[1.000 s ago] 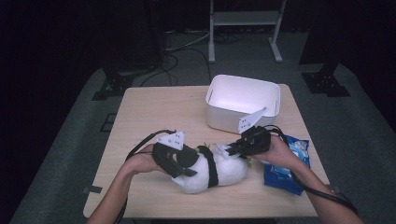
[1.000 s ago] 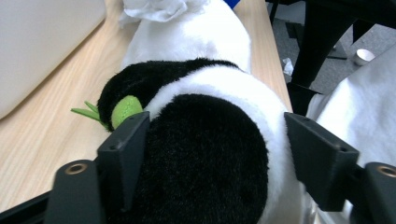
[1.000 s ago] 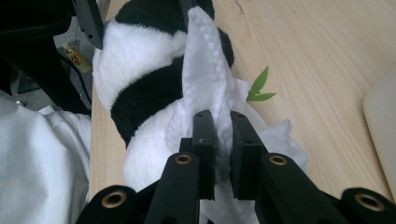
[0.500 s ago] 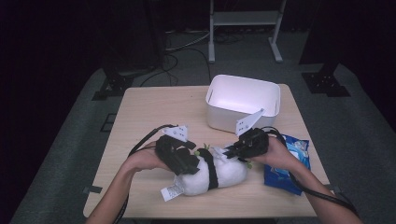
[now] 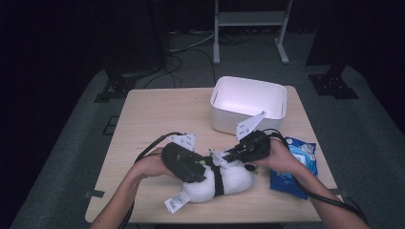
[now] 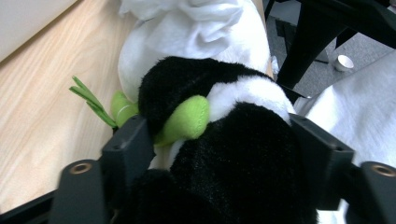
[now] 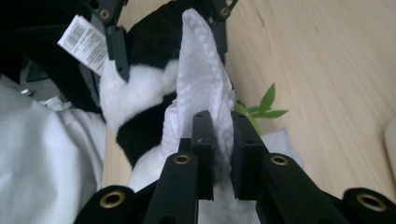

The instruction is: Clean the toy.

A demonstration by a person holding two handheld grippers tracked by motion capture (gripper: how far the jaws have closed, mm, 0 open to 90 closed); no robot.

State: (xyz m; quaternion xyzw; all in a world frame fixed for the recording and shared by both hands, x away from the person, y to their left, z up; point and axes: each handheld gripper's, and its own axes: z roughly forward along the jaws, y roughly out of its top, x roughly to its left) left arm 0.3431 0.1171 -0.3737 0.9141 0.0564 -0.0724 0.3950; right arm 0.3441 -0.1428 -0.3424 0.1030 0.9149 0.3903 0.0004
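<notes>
Barcode w/ fine print on white hang tag of plush panda, print too small to read, blue snack bag graphics blurred, no legible brand or nos.

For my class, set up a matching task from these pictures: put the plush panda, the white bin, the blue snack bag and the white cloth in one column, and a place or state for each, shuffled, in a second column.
Things
1. plush panda
2. white bin
3. blue snack bag
4. white cloth

Places or states
A. pinched between the jaws of the right gripper
B. lying flat near the table's right edge
C. standing open at the far side of the table
D. lying at the near side, with the left gripper around a black part

Pairs: 1-D, 2-C, 3-B, 4-A
</notes>
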